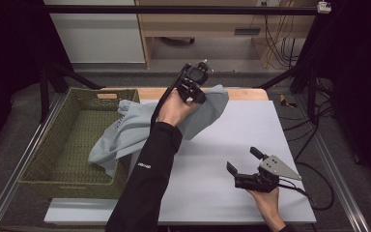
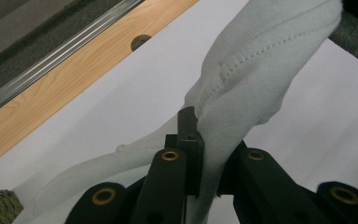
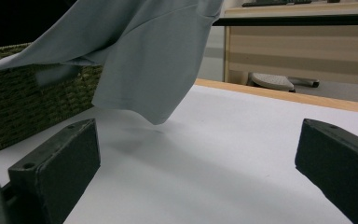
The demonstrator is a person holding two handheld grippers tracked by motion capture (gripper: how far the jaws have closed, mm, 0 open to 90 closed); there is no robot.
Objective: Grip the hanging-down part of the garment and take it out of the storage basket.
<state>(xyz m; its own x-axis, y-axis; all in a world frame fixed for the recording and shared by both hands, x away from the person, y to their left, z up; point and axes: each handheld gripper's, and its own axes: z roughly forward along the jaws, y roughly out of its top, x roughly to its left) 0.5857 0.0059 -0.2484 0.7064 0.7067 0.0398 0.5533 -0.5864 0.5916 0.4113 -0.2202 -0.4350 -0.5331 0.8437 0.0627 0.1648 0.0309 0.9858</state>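
A green woven basket sits at the left edge of the white worktop, on grey floor between metal rails. A pale grey-blue garment trails from the basket up over the worktop, its edge pinched in the left hand-held gripper, raised near the wooden far edge. Near the front right, the right hand-held gripper rests low, jaws spread. Beyond stand wooden furniture and hanging cables.

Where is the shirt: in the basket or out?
Partly out. The left gripper holds the shirt up over the table, its lower end trailing over the basket rim.
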